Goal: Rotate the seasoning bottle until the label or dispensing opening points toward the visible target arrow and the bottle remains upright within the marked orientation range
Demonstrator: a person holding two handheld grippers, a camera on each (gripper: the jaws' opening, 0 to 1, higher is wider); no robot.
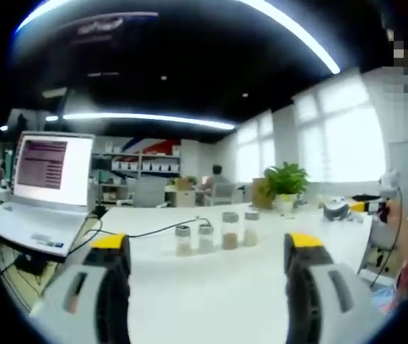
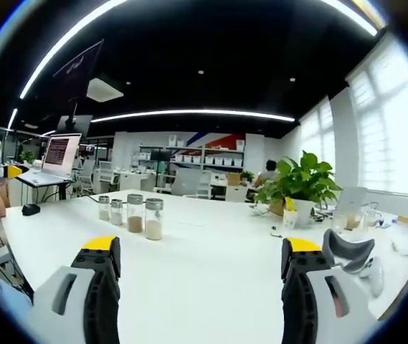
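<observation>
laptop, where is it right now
The laptop sits open at the left of the left gripper view, on the white table's left end, left of the four bottles. In the right gripper view it shows far left, beyond them.

You are working in an open-plan office. Around you stand long white desks (image 2: 211,236), an open laptop (image 1: 46,190) with cables trailing off it, shelving racks (image 2: 189,161) stacked with boxes, office chairs (image 2: 189,183) and potted plants (image 2: 300,183). Strip lights (image 2: 189,113) cross a dark ceiling, large windows (image 1: 347,136) line one wall, and a person (image 1: 216,178) sits at a far desk.
</observation>
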